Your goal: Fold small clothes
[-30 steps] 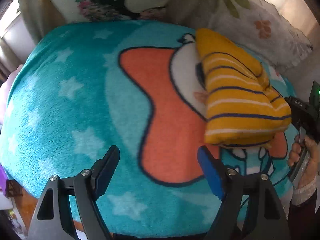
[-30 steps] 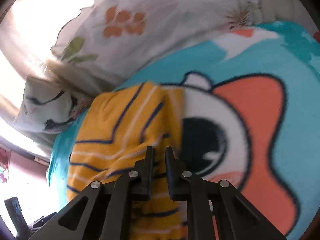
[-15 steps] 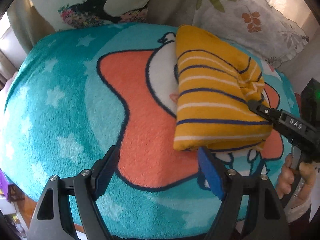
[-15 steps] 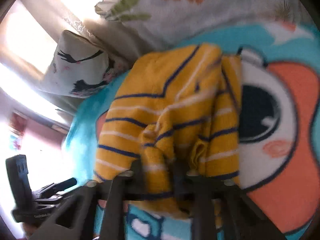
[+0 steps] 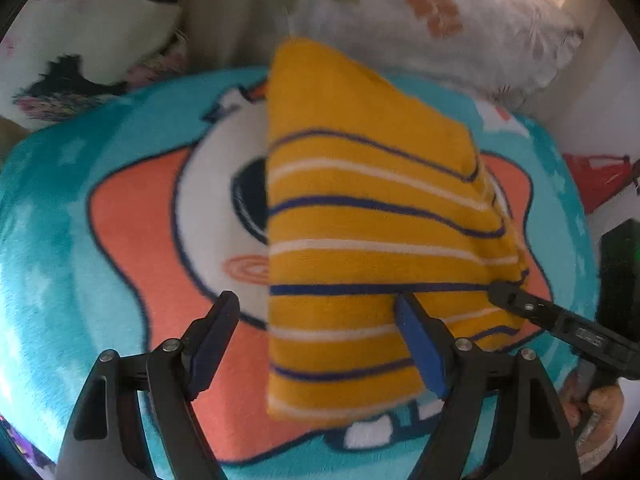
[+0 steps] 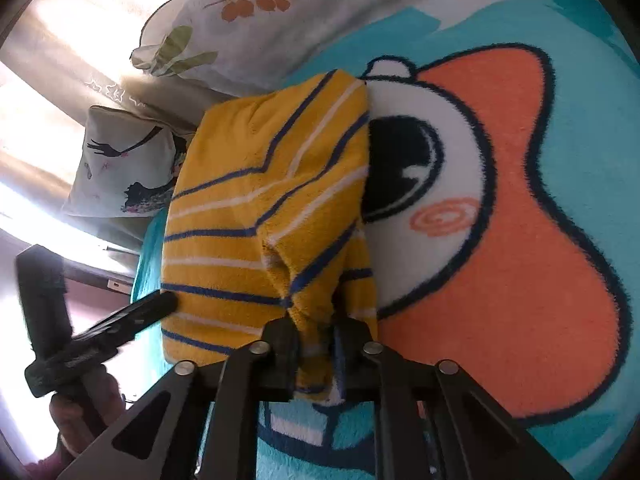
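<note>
A folded yellow garment (image 5: 360, 216) with navy and white stripes is lifted above a teal blanket (image 5: 60, 264) with an orange star cartoon. My right gripper (image 6: 314, 336) is shut on the garment's bunched near corner (image 6: 312, 292) and holds it up. In the left wrist view the right gripper's tip (image 5: 516, 300) pinches the garment's right edge. My left gripper (image 5: 316, 340) is open, its blue-padded fingers (image 5: 420, 344) straddling the garment's lower left edge, one finger over the cloth. In the right wrist view the left gripper (image 6: 132, 316) touches the garment's left side.
A white pillow with orange leaves (image 5: 440, 28) and a cushion with a dark drawing (image 5: 80, 40) lie at the back of the bed. A red patch (image 5: 592, 180) shows at the far right. The blanket's orange star (image 6: 520, 240) spreads to the right.
The right gripper has lifted the garment and carried it left, toward the left gripper. The left gripper has come forward so its open fingers reach the garment's lower edge.
</note>
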